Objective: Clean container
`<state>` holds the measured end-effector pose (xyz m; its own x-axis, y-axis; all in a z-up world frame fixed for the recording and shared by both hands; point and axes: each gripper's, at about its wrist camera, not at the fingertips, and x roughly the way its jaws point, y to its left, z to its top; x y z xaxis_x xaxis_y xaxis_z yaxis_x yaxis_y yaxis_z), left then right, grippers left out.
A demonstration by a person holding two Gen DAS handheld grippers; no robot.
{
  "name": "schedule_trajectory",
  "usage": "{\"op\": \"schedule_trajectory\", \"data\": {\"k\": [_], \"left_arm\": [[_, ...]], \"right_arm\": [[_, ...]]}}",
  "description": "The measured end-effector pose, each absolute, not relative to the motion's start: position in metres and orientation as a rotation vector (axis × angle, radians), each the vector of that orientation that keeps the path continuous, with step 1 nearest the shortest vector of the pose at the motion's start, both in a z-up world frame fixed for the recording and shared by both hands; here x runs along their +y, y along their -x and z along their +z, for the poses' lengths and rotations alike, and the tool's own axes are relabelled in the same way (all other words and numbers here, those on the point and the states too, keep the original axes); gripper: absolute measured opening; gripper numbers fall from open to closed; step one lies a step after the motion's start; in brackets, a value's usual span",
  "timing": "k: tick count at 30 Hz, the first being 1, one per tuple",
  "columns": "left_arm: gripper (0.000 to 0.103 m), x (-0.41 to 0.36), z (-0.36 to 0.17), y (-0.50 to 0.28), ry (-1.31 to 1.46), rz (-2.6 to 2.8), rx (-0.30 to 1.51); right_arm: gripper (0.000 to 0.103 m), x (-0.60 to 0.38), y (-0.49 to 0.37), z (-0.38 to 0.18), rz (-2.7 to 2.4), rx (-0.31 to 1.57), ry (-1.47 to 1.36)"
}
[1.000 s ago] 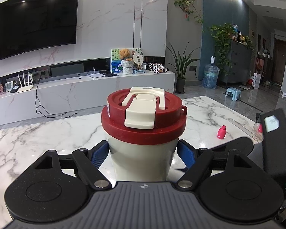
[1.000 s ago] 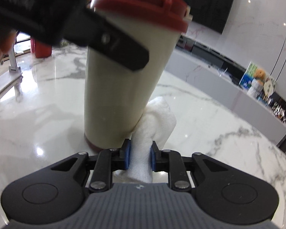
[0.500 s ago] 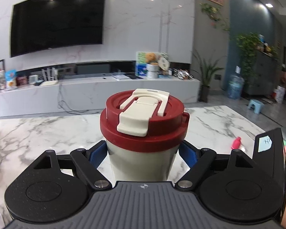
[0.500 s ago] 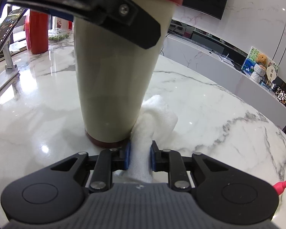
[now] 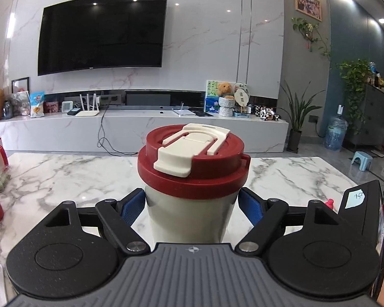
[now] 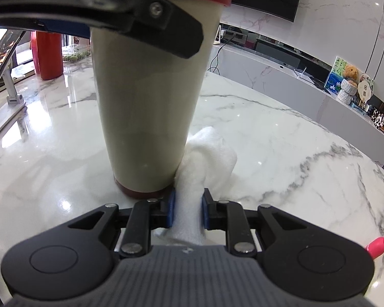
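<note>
The left hand-held gripper (image 5: 192, 204) is closing its jaws back onto the cup (image 5: 189, 212) just under the red lid (image 5: 193, 163), after loosening briefly while the cup turned; it looks like a regrip. The cup stands upright on the counter (image 6: 281, 138). The right hand-held gripper (image 6: 187, 211) stays clamped on the white cloth (image 6: 207, 158), pressed against the cup's base, so wiping likely continues on a fresh side.

The left gripper (image 5: 192, 206) pointed slightly downward, its jaws closing around the cup (image 5: 192, 215). The right gripper (image 6: 187, 211) angled steeply down, clamped on the cloth (image 6: 204, 158).
</note>
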<state>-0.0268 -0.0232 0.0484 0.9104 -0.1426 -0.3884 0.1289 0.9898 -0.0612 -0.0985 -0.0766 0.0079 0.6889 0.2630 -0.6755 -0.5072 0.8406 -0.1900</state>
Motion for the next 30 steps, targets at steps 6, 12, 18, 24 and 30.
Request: {"op": "schedule_trajectory", "data": {"k": [6, 12, 18, 24, 30], "left_arm": [[0.078, -0.01, 0.053, 0.019, 0.005, -0.236, 0.422], [0.078, 0.0, 0.055, 0.011, -0.022, -0.324, 0.443], [0.078, 0.006, 0.057, 0.005, -0.045, -0.397, 0.467], [0.078, 0.007, 0.055, 0.005, -0.06, -0.43, 0.473], [0.078, 0.005, 0.053, 0.009, -0.058, -0.432, 0.47]], "right_arm": [[0.023, -0.081, 0.101, 0.017, 0.429, 0.645, 0.378], [0.023, -0.088, 0.11, 0.045, 0.403, 0.519, 0.35], [0.023, -0.09, 0.128, 0.07, 0.416, 0.353, 0.368], [0.023, -0.081, 0.139, 0.07, 0.456, 0.327, 0.421], [0.023, -0.075, 0.136, 0.06, 0.469, 0.392, 0.444]]}}
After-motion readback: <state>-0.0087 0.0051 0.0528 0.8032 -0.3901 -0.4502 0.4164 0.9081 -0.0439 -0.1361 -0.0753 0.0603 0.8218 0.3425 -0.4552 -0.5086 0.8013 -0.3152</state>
